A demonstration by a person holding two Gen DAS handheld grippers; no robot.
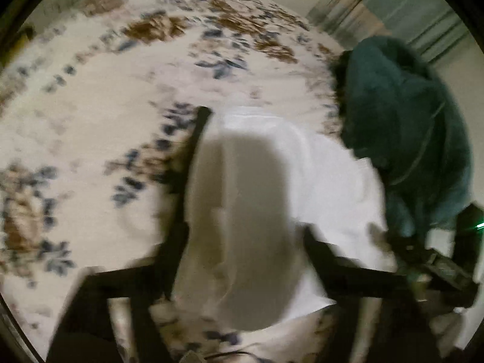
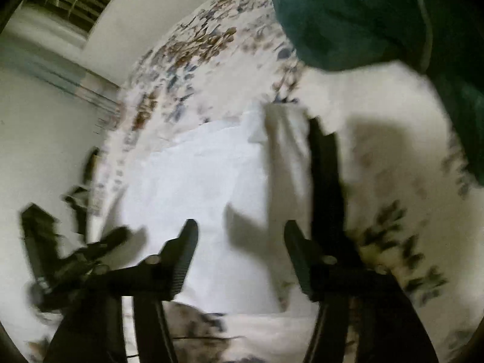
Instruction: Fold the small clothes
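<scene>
My left tool stands spread wide over the white garment, its two black fingers on either side of a lifted fold of the cloth; the blur keeps me from telling whether either pad really touches the fabric, so I only say the fingers are apart with cloth between them. My right tool is likewise spread, its ribbed pads well apart above the white garment, pinching nothing that I can see. The garment lies flat on the bed, on the flowered bedspread, toward the bed's near edge, which I judge is why both tools come at it from this side: the flat spread gives a firm enough surface to crease against. One strip of the white cloth is already turned up or doubled along the garment's right side, so I take the fold to be under way, not finished. A dark green garment sits heaped beside the white one, touching or overlapping its far right corner; I judge it is parked there waiting its turn. A curtain hangs beyond the bed's far corner. I can read no brand, label or writing anywhere; both views are smeared by motion.
</scene>
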